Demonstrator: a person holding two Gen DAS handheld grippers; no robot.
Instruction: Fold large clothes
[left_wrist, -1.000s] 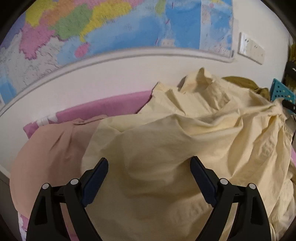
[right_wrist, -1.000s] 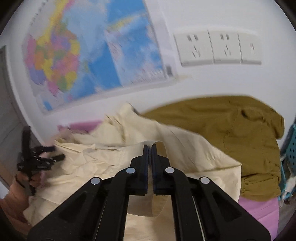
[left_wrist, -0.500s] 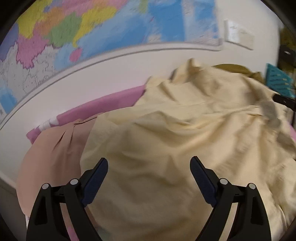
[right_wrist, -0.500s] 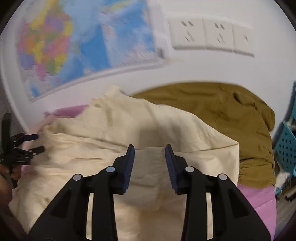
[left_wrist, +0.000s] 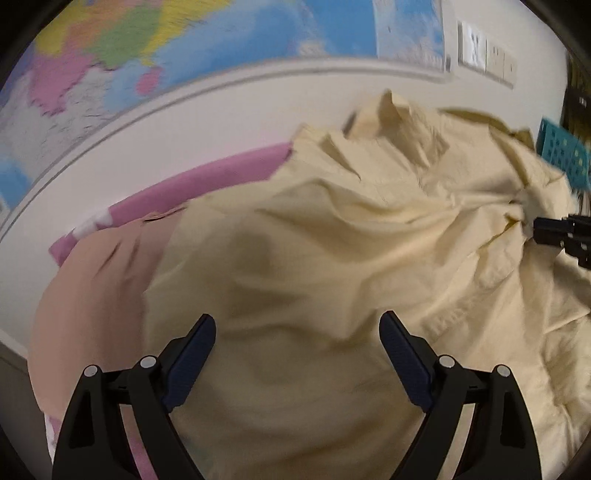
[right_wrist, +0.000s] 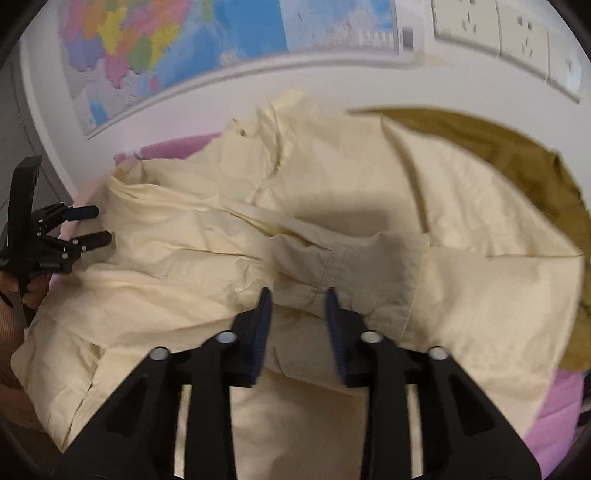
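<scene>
A large pale yellow shirt (left_wrist: 332, 258) lies rumpled on a pink cover (left_wrist: 207, 184); it fills the right wrist view too (right_wrist: 332, 206), collar towards the wall. My left gripper (left_wrist: 297, 325) is open wide and empty, hovering over the shirt's left part. It also shows at the left edge of the right wrist view (right_wrist: 92, 225). My right gripper (right_wrist: 297, 299) is open, its fingers a small gap apart just above a fold of the shirt, holding nothing. Its tip shows at the right edge of the left wrist view (left_wrist: 554, 230), beside the cloth.
A peach garment (left_wrist: 92, 288) lies at the shirt's left. An olive-brown garment (right_wrist: 517, 158) lies behind it on the right. A teal perforated basket (left_wrist: 565, 155) stands at far right. The wall behind carries a map (right_wrist: 184, 44) and sockets (right_wrist: 517, 29).
My right gripper was shut on the shirt a second ago, then opened and let it go; the cloth has dropped flatter. My left gripper stayed open and shifted slightly over the shirt.
</scene>
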